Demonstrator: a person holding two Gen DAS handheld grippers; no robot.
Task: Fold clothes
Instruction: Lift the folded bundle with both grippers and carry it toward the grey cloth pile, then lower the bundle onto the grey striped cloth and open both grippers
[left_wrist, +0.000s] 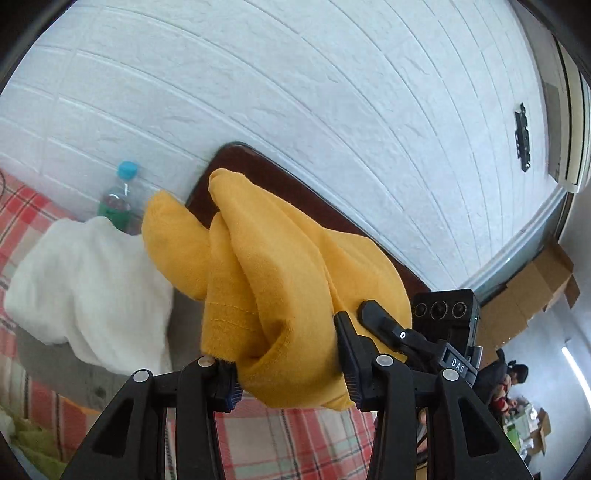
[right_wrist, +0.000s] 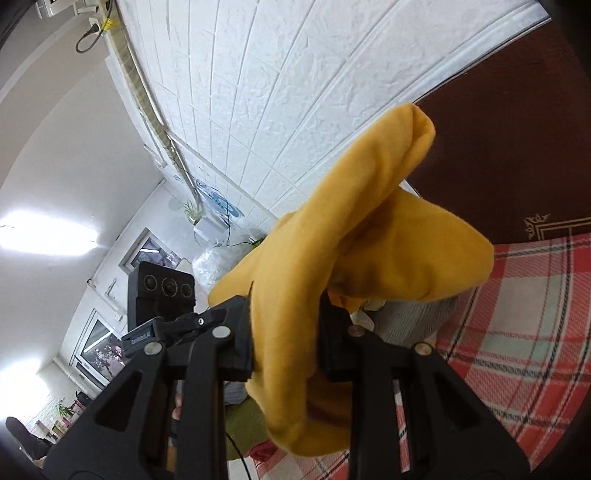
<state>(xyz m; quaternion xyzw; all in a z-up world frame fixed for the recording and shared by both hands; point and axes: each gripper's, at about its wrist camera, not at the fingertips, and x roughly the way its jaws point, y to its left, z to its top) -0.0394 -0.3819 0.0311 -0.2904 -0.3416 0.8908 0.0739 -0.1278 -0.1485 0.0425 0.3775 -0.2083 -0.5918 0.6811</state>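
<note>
Left gripper pinches a bunched yellow garment, lifted above the plaid bed. Right gripper clamps the same garment. Only the left view shows a white garment and a bottle.

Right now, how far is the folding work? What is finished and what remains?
Nothing looks folded yet. In hand: the left gripper and the right gripper both clamp the bunched yellow garment, lifted above the plaid bed cover. Left: spread and fold it, then the crumpled white garment.
</note>
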